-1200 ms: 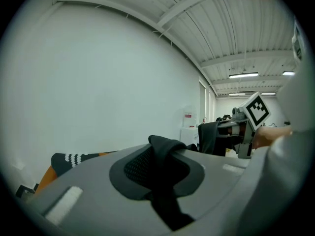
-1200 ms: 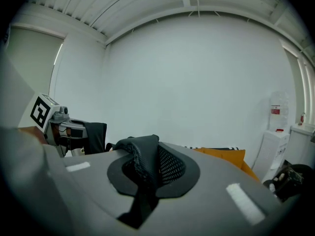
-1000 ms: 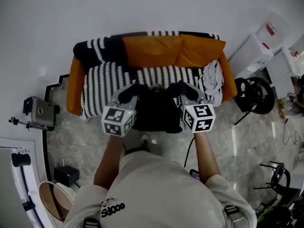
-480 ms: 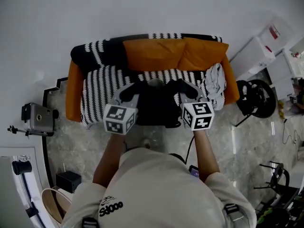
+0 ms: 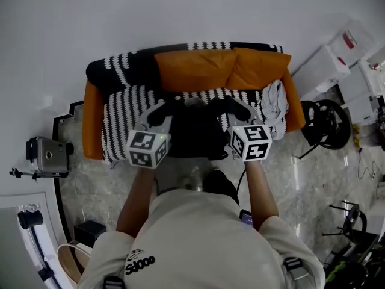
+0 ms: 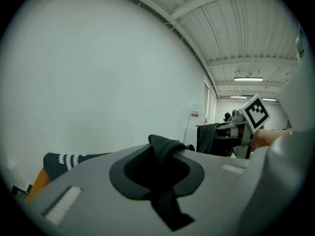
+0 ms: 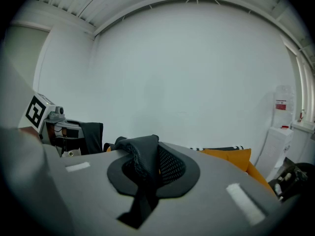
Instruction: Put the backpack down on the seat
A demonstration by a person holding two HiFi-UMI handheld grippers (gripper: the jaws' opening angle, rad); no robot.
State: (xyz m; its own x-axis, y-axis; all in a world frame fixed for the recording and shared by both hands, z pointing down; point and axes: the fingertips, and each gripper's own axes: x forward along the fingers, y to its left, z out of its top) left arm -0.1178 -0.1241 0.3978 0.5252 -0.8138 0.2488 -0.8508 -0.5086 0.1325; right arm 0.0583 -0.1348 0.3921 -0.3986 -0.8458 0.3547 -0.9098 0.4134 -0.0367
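Observation:
The black backpack (image 5: 192, 134) hangs between my two grippers at the front edge of the orange sofa (image 5: 192, 66), over its seat covered by a black-and-white striped blanket (image 5: 123, 110). My left gripper (image 5: 161, 110) is shut on a black strap (image 6: 165, 149) of the backpack. My right gripper (image 5: 237, 108) is shut on a padded mesh strap (image 7: 145, 161). In each gripper view the strap is pinched between the jaws and bunches up above them. The bag's lower part is hidden behind the marker cubes and my arms.
A crumpled white cloth (image 5: 272, 101) lies on the sofa's right end. A camera on a tripod (image 5: 45, 155) stands to the left. At right are a black round frame (image 5: 325, 122) and white boxes (image 5: 325, 65). A small black box (image 5: 87, 232) sits on the floor at lower left.
Both grippers and the backpack have moved forward toward the sofa, and the bag now overlaps more of the striped seat. Both grips are unchanged.

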